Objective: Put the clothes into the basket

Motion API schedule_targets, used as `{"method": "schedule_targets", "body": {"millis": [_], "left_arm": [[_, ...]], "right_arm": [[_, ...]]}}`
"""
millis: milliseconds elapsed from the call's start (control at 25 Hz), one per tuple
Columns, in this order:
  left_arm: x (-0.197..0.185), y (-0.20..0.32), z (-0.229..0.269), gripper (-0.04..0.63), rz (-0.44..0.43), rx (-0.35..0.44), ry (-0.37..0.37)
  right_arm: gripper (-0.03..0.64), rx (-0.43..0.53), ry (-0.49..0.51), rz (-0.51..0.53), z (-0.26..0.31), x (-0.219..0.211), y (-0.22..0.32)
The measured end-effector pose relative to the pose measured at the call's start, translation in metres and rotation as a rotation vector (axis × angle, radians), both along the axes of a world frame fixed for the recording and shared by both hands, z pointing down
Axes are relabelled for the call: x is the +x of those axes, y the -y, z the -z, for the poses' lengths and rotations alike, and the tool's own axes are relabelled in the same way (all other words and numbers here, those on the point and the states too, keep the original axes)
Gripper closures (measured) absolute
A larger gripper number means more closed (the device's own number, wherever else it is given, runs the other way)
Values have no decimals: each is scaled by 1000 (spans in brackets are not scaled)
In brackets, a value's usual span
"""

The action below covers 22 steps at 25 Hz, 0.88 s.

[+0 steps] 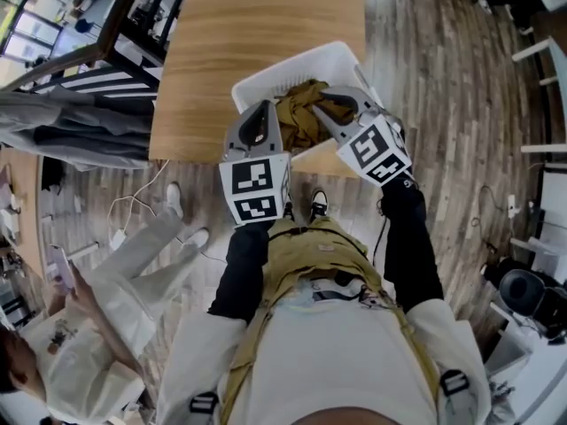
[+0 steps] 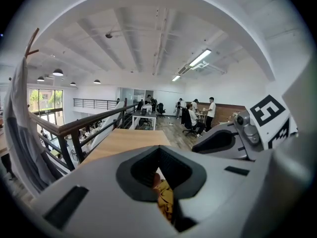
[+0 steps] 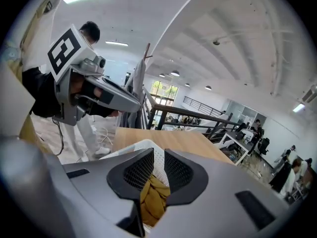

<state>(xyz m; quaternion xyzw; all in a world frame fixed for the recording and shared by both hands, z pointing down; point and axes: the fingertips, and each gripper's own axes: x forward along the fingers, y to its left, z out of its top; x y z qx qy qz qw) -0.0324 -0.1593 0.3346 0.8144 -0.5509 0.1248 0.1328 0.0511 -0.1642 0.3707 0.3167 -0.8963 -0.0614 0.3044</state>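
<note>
A mustard-yellow garment (image 1: 301, 118) lies bunched in a white plastic basket (image 1: 292, 67) at the near edge of a wooden table (image 1: 257, 25). My left gripper (image 1: 276, 106) meets the cloth from the left, my right gripper (image 1: 324, 104) from the right. In the left gripper view the jaws (image 2: 161, 175) are closed with a fold of the yellow garment (image 2: 165, 197) between them. In the right gripper view the jaws (image 3: 159, 170) pinch the garment (image 3: 151, 200), with the basket's white lattice wall (image 3: 159, 157) just behind. Each gripper sees the other: right gripper (image 2: 233, 140), left gripper (image 3: 94, 93).
A clothes rack with grey garments (image 1: 71, 131) stands left of the table beside a black railing (image 1: 124, 16). A person in white (image 1: 89, 317) is at the lower left, with cables (image 1: 133, 211) on the wood floor. White furniture (image 1: 540, 60) stands at the right.
</note>
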Motion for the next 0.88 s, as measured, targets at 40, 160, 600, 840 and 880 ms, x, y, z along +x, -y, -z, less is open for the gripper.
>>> {"method": "schedule_targets", "body": {"millis": [40,160,600,840,880], "left_arm": [[2,1,5,595,-4,9,1],[5,1,18,595,-8,25,-3],[33,15,67,595,-61,139,-14],[41,19,97,595,-71,216,-37],[42,19,99,595,-71,226,-33]], "right_arm": [[541,1,21,-19,7,1,-2],[566,6,45,-40,21,-1,-10],[594,98,216,-178,95,18,-6],[594,174,429,-329,145,34,-1],[594,189,455,-348,151,38,-1]]}}
